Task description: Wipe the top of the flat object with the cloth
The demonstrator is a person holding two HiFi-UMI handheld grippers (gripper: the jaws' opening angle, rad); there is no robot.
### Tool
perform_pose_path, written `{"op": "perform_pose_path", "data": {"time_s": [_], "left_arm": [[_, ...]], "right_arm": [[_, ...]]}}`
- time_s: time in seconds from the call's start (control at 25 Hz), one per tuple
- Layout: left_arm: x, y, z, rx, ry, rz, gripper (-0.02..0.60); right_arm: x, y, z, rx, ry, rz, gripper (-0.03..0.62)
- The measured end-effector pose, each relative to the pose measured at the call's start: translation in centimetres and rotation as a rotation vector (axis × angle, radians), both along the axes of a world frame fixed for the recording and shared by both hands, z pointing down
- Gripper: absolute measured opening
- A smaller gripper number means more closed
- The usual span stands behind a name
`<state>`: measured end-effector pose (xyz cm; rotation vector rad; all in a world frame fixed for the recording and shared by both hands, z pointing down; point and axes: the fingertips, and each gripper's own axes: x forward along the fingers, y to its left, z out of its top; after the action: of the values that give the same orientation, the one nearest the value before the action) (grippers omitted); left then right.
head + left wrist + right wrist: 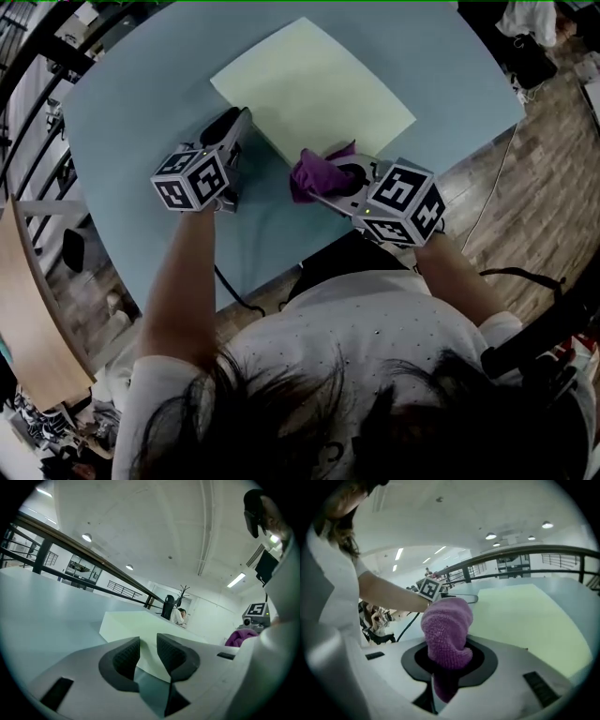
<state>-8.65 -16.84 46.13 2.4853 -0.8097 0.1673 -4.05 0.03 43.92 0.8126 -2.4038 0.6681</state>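
- A flat object (314, 89), a pale yellow-green rectangular board, lies turned cornerwise on a blue-grey surface (131, 122). It is the reference point for everything below.
- The left gripper (244, 114) sits at the board's near-left edge, pointing across that edge towards the board.
- In the left gripper view, its dark ribbed fingers (125, 657) stand a little apart with nothing between them. Through the gap you see the board's pale edge and some of the surface. Whether the tips touch the board cannot be told.
- The right gripper (449, 663) is at the board's near corner, just to the right of the left gripper.
- Its fingers are clamped on a purple knitted cloth (446, 630), which bunches up out of them in a rounded lump.
- From the head view, the cloth (314, 172) covers the board's near corner. The rest of the board's top is bare.
- Each gripper carries a cube with black-and-white square markers, nearer the person than the board.
- The person's bare forearms and white top fill the space below the board. A wooden floor (534, 197) shows beyond the surface's right side.
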Motion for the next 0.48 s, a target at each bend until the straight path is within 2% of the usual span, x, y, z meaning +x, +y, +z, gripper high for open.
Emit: {"op": "perform_pose_path", "data": {"time_s": [0.24, 0.48], "left_arm": [[0.5, 0.6, 0.4, 0.007, -0.001, 0.014, 0.112], [0.6, 0.2, -0.1, 0.010, 0.007, 0.030, 0.112]], "right_arm": [[5.7, -0.7, 0.6, -0.035, -0.059, 0.180, 0.084], [11.4, -3.0, 0.2, 0.004, -0.022, 0.337, 0.084]]}}
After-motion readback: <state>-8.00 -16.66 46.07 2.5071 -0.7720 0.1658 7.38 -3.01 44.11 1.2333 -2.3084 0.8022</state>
